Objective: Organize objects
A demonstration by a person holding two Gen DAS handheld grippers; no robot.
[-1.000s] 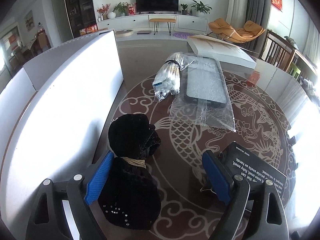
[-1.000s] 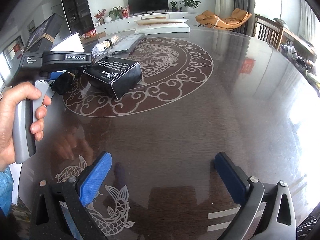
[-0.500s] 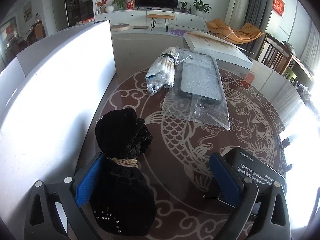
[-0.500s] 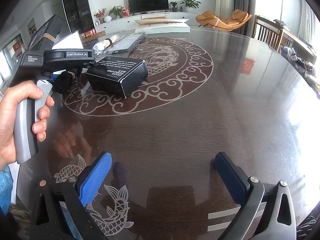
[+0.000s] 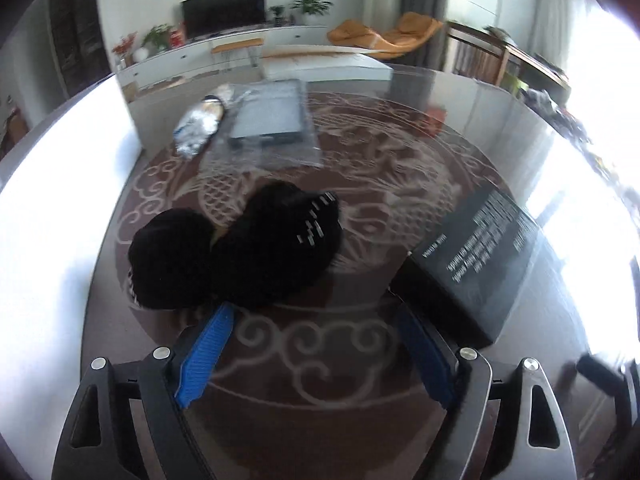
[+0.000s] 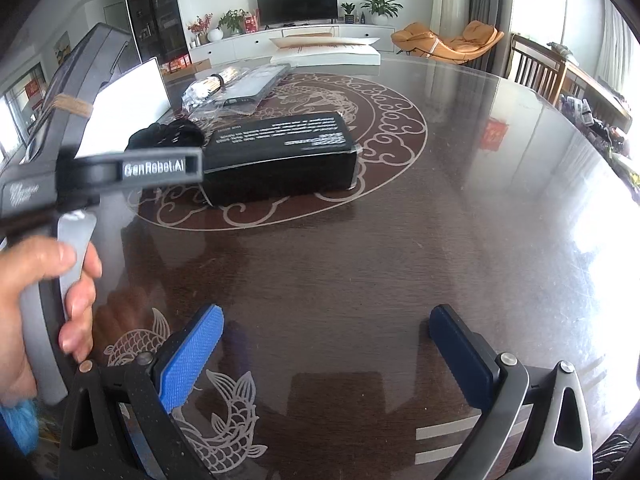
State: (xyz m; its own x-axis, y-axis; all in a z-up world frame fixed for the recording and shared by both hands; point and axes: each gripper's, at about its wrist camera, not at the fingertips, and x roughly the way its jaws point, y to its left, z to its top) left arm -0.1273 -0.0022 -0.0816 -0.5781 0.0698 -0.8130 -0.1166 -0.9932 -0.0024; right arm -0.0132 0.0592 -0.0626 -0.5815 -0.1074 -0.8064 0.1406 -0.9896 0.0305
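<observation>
Left claw [image 5: 312, 354]: jaws apart after narrowing, empty. Black pouch [image 5: 240, 252] lies just ahead, beside black box [image 5: 476, 264]. I centre over its tied neck before squeezing. Right claw [image 6: 324, 356]: open, idle.

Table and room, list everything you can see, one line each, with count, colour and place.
table: one, dark brown with a pale fish and cloud pattern, under everything
pouch: one, black velvety, tied at the neck, lying just ahead of the left gripper
box: one, black with white print, right of the pouch
swabs: one clear pack, white, far side of table
sleeve: one, clear plastic over a grey flat item, beside the swabs
board: one, white, upright at the table's left edge
TV: one, black, far wall
chair: one, orange, far right
left gripper: blue pads, open, empty
right gripper: blue pads, open, empty
hand: one, on the left gripper's handle
</observation>
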